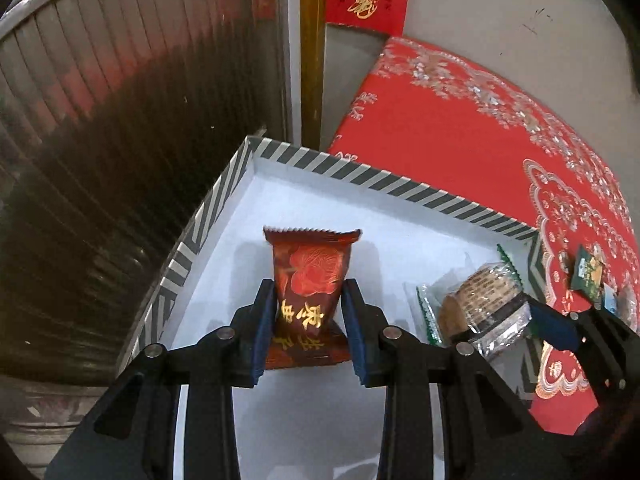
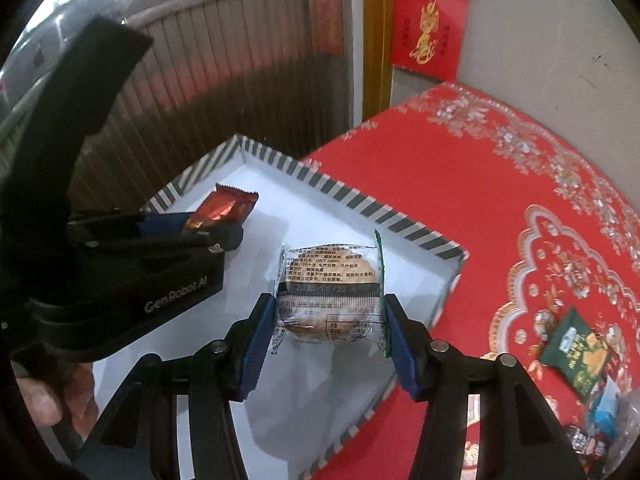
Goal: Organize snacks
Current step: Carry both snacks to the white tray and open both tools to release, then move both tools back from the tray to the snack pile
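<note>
A white box with a striped rim stands on a red tablecloth. My left gripper is shut on a dark red snack packet with gold writing and holds it over the box's left part; packet and gripper also show in the right wrist view. My right gripper is shut on a clear-wrapped round biscuit over the box's right part. The biscuit and a blue pad of the right gripper also show in the left wrist view.
A dark green snack packet and other small packets lie on the red tablecloth right of the box. A ribbed metal shutter stands close on the left. A red paper with gold writing hangs on the wall behind.
</note>
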`<state>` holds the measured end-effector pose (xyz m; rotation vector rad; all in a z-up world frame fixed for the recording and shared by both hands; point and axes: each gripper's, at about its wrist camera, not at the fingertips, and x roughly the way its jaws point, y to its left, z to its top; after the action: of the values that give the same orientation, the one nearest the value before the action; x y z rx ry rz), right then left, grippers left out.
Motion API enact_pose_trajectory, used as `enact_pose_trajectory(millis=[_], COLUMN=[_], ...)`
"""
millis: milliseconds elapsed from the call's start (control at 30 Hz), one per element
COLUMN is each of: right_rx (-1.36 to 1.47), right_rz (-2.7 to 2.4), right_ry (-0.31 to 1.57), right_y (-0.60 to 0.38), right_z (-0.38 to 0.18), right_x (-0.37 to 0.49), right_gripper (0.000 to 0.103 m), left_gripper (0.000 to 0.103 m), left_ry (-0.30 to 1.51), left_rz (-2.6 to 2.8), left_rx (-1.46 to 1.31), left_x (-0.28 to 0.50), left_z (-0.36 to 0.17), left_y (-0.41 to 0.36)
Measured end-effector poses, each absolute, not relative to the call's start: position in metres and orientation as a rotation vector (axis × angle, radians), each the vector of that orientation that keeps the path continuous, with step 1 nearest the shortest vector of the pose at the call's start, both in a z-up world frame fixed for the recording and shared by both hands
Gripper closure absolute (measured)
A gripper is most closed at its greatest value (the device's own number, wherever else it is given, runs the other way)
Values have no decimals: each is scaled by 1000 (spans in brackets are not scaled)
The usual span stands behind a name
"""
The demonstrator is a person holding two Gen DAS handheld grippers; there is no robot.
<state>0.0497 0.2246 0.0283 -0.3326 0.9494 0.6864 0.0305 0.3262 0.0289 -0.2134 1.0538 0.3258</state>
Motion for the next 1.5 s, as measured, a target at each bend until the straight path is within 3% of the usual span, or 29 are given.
enact_pose_trajectory(millis=[67,133,167,200,300,733,1500], right_rx=[-323,-307,-307,-306,-288,-206,-21], right_rz=[694,698,698,699,703,708,361], right_ry=[958,959,962,959,929,834,820], right_y=[226,225,226,225,221,165,-75], right_z=[24,23,24,25,34,76,78], right_x=[51,51,50,49,44,3,-43], right_gripper=[45,43,42,40,32,25,22], left_gripper=[72,55,35,27,27,27,27], left_ry=[1051,1063,1074,1076,1057,923,954], left_rz=[330,337,338,337,357,296,-10], left_rx=[-233,-269,-293,-306,-296,-204,-144], left_x=[32,35,35,35,28,-10,-19], left_z=[27,24,22,21,25,78,95], left_y=[329,333,336,338,336,286,119])
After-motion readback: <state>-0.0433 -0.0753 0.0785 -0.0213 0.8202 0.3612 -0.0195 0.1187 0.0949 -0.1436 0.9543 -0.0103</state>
